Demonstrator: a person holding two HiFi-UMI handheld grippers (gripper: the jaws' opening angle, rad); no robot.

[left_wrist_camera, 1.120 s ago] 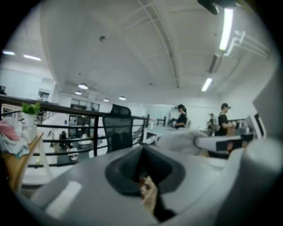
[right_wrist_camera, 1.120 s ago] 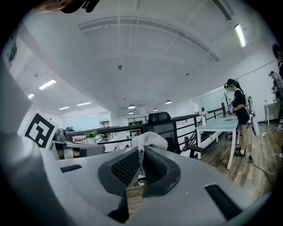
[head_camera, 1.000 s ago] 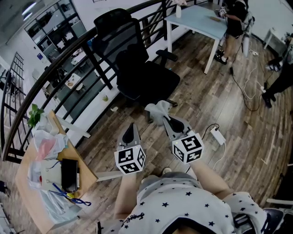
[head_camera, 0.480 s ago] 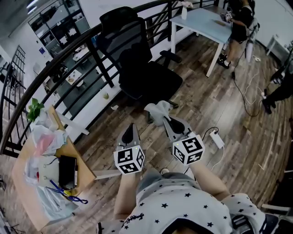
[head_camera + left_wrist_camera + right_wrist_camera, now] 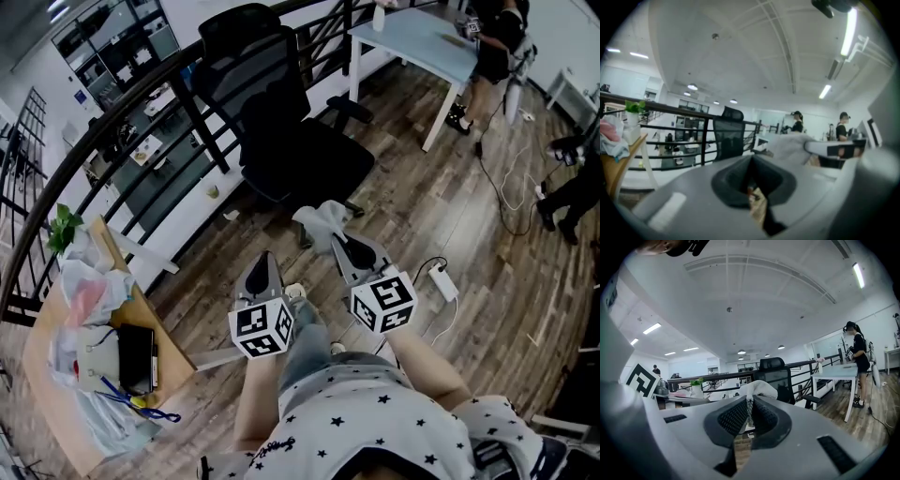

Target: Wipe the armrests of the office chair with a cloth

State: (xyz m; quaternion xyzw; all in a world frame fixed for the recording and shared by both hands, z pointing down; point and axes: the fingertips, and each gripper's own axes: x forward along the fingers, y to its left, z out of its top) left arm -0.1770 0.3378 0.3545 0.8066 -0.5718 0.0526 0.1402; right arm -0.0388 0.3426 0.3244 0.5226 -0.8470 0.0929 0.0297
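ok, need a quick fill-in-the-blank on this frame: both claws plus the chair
1. The right claw is shut on a ___.
2. The left claw is shut, with ___ between its jaws.
3. The office chair ahead of both claws is ___ in colour.

Missing words: cloth; nothing; black
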